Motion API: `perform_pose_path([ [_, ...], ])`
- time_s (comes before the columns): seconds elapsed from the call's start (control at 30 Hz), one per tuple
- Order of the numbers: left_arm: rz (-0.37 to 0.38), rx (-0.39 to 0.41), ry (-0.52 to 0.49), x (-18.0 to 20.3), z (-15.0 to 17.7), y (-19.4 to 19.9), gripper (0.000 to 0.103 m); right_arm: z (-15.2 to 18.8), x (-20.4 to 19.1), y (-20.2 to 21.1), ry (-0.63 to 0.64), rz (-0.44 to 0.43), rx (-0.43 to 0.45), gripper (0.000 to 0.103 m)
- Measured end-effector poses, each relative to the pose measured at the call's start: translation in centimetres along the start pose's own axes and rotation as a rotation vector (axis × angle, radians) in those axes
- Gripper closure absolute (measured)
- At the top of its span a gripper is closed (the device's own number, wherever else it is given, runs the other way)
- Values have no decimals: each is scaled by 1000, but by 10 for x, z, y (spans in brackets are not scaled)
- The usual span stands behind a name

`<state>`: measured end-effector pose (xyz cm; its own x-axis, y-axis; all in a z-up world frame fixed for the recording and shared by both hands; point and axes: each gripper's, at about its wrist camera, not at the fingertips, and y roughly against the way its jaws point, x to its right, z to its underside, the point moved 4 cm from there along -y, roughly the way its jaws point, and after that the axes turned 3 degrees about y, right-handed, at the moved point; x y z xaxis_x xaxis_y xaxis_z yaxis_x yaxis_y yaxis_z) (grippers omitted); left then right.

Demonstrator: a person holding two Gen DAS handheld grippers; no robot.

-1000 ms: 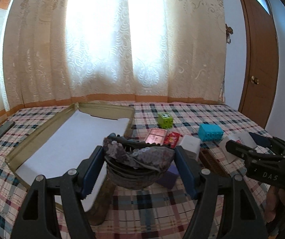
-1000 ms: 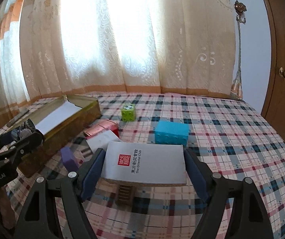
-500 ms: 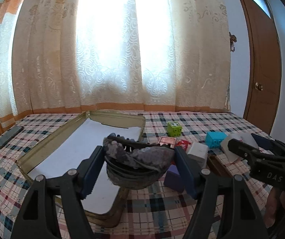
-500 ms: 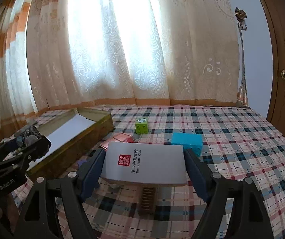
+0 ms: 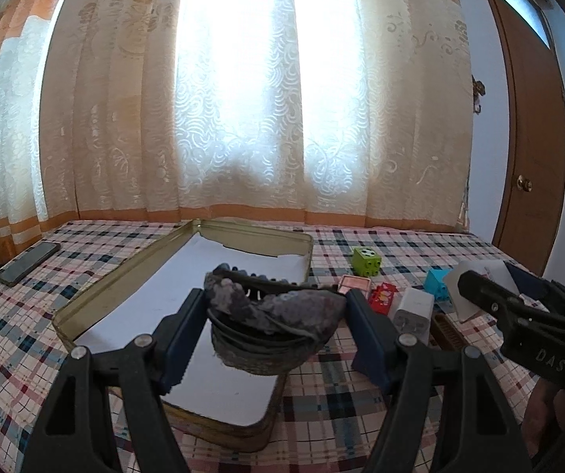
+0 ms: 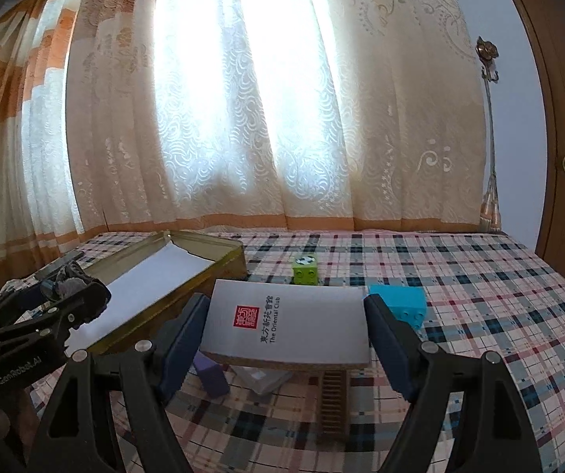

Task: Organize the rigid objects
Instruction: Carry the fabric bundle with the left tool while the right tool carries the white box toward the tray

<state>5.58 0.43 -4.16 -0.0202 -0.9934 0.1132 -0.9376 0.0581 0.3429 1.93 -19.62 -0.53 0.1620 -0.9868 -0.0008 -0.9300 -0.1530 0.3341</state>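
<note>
My left gripper (image 5: 276,331) is shut on a grey sequined hair clip (image 5: 270,315) and holds it over the near right part of the open gold tin box (image 5: 97,295), which has a white lining. My right gripper (image 6: 286,335) is shut on a white notepad (image 6: 286,327) with a red seal and "The Oriental Club" print, held above the checked cloth. The right gripper shows at the right in the left wrist view (image 5: 519,315). The left gripper shows at the left in the right wrist view (image 6: 45,307). The tin box (image 6: 211,264) lies left of the notepad.
On the checked cloth lie a green cube (image 5: 367,261), a blue brick (image 6: 404,305), a pink case (image 5: 355,284), a red packet (image 5: 383,295), a white charger (image 5: 412,309), a purple block (image 6: 211,374) and a brown comb (image 6: 331,402). A phone (image 5: 26,262) lies far left. A door (image 5: 534,157) stands right.
Both grippers have risen with their loads. The left gripper with the hair clip has moved over the tin box's near right corner. The notepad sits higher above the comb.
</note>
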Motion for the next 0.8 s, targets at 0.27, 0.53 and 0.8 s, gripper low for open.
perform_pose_path([
  [0.27, -12, 3, 16, -12, -1, 2, 31, -2, -17, -1, 16, -16, 25, 22],
  [0.53, -41, 0, 40, -27, -2, 3, 31, -3, -37, -3, 37, -43, 39, 22],
  [0.8, -59, 1, 62, -42, -2, 5, 31, -5, -56, -6, 60, -65, 49, 22],
])
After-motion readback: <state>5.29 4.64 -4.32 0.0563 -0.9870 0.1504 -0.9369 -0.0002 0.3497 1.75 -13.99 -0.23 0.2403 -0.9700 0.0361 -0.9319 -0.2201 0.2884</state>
